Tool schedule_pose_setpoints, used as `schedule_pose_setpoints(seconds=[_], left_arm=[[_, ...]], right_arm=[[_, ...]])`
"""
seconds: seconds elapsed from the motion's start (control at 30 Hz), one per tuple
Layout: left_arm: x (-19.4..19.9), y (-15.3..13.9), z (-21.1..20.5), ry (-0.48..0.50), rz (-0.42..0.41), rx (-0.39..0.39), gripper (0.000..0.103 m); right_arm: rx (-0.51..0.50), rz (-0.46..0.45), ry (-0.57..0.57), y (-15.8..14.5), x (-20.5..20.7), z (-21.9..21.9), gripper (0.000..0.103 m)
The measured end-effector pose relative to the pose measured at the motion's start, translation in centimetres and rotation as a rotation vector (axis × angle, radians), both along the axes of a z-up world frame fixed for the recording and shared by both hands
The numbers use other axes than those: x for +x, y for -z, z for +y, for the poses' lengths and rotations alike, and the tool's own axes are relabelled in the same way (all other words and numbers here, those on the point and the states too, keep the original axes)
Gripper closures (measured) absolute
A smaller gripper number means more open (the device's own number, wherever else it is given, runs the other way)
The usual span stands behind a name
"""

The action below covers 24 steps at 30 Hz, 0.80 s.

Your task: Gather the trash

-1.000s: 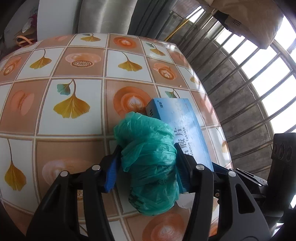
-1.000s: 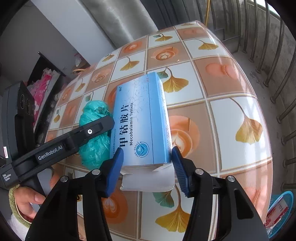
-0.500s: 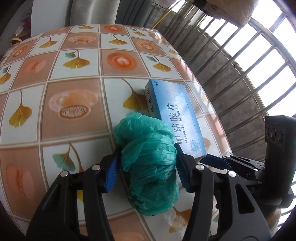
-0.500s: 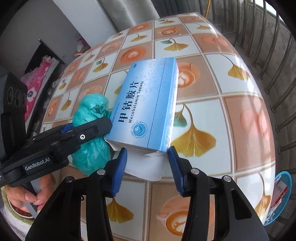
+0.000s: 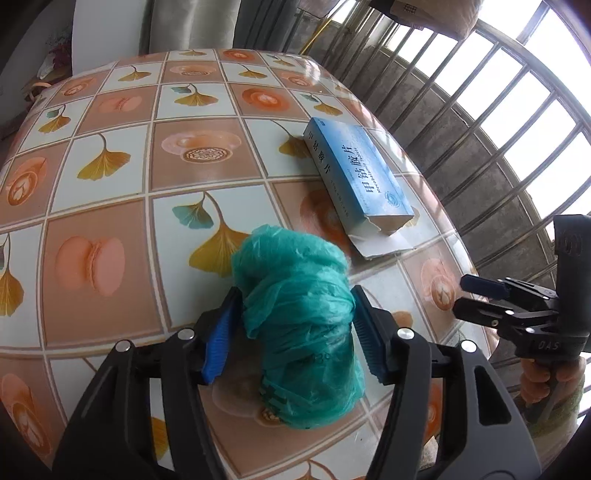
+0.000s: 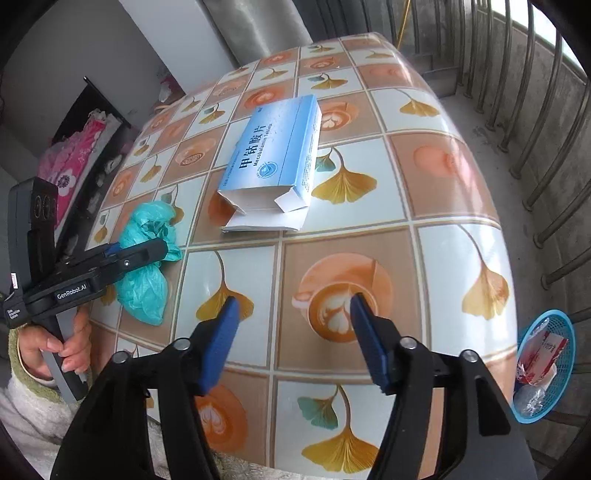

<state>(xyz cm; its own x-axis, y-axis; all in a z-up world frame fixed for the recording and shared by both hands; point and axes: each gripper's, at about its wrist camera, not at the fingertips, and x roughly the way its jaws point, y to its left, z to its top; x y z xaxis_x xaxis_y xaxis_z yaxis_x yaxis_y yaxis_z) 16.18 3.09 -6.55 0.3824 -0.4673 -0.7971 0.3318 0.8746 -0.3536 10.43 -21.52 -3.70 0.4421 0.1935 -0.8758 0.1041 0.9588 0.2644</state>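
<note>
My left gripper (image 5: pixel 291 332) is shut on a crumpled green plastic bag (image 5: pixel 299 325), held just over the tiled table (image 5: pixel 110 192); it also shows in the right wrist view (image 6: pixel 147 269). A blue medicine box (image 5: pixel 354 177) with its near end flap open lies flat on the table beyond the bag; it also shows in the right wrist view (image 6: pixel 273 162). My right gripper (image 6: pixel 291 332) is open and empty, back from the box, over the table's near part. It shows at the right in the left wrist view (image 5: pixel 476 295).
A small blue mesh basket (image 6: pixel 546 365) with wrappers in it sits on the floor off the table's right edge. Metal railing bars (image 6: pixel 535 110) run along the right. A grey curtain (image 6: pixel 258 33) hangs behind the table.
My right gripper has opened and pulled back from the blue box, which now lies free on the table. My left gripper has drawn back with the green bag still in it.
</note>
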Motion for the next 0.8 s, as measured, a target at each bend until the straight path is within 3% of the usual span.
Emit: schedule_pose_setpoints(seconds=[0.17,0.4,0.6,0.73,0.77,0.8], left_arm=[[-0.5,-0.4,1.1,-0.020,-0.017,-0.006,0.037],[-1.6,-1.7,2.6,-0.086,-0.047,-0.064,0.029],[-2.9,-1.6,2.4,-0.065,-0.073,-0.025,0.024],[-3.3,-1.4,2.0,-0.049,-0.092,0.007,0.023],[-3.3,-1.4,2.0,-0.045,-0.097,0.012,0.023],[-3.3,-1.4,1.8,-0.042,-0.102,0.016,0.023]], right_arm=[[0.026,-0.055,0.041,-2.0,0.5,-0.9,0.024],[0.070,-0.066,0.114,-2.7,7.6,0.2,0.015],[-0.024,0.025,0.101,0.0,14.1,2.7,0.014],[-0.072,0.067,0.090,1.6,15.6,3.4,0.014],[-0.078,0.072,0.098,1.8,15.5,3.3,0.016],[-0.077,0.072,0.103,1.9,15.3,3.2,0.023]])
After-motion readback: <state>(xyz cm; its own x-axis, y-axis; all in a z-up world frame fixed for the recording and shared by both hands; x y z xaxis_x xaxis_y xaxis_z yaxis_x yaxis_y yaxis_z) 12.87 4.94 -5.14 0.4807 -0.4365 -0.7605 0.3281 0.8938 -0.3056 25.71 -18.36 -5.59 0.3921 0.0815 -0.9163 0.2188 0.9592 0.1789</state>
